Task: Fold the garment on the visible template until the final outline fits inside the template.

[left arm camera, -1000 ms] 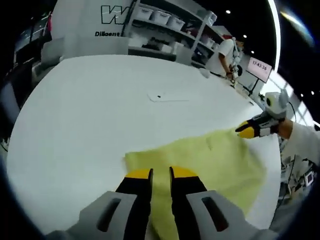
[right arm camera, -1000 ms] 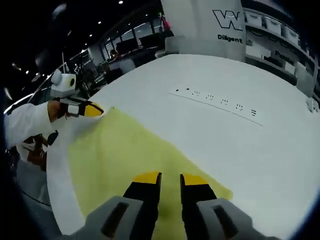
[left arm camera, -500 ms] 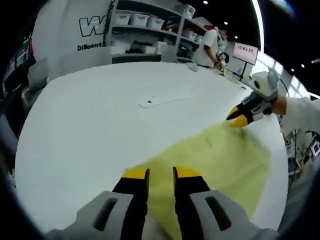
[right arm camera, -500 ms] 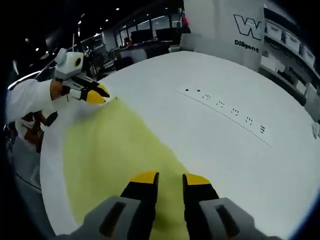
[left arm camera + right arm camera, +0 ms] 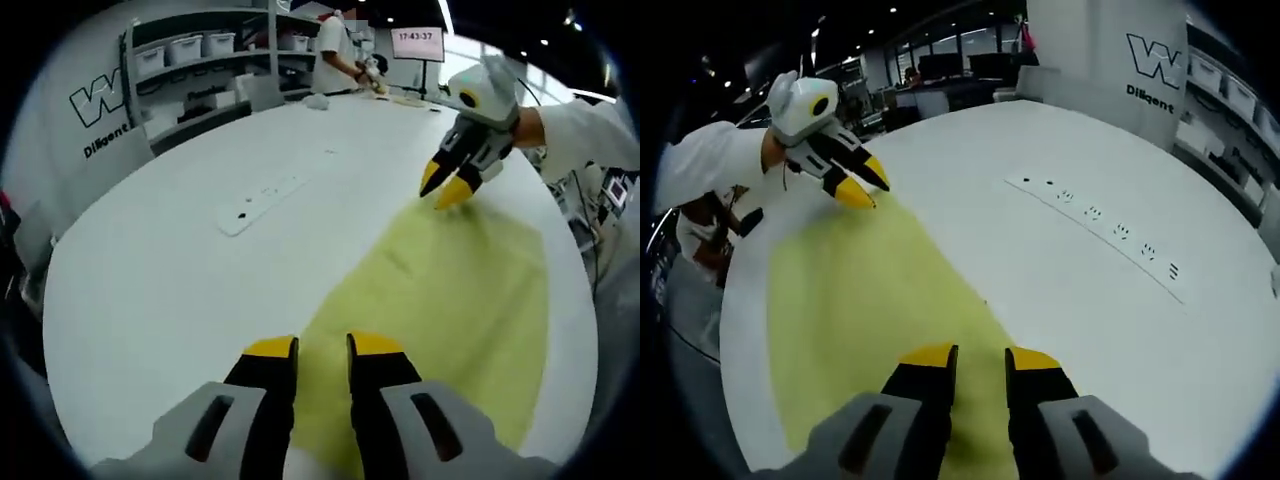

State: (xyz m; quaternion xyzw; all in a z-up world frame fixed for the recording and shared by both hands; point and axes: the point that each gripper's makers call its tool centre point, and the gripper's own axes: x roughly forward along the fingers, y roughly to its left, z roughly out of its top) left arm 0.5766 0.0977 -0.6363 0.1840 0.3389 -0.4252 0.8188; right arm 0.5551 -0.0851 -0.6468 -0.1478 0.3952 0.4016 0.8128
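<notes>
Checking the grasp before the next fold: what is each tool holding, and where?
Each tool, left and right, appears to pinch the yellow garment at its edge near opposite ends.

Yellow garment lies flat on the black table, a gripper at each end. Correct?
Not quite: the table is white, not black, as the left gripper view shows. The rest holds: the yellow garment lies flat, with the left gripper at one end and the right gripper at the other.

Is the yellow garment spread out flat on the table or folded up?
Spread flat. The yellow garment lies as one smooth sheet on the white table, with no fold visible.
</notes>
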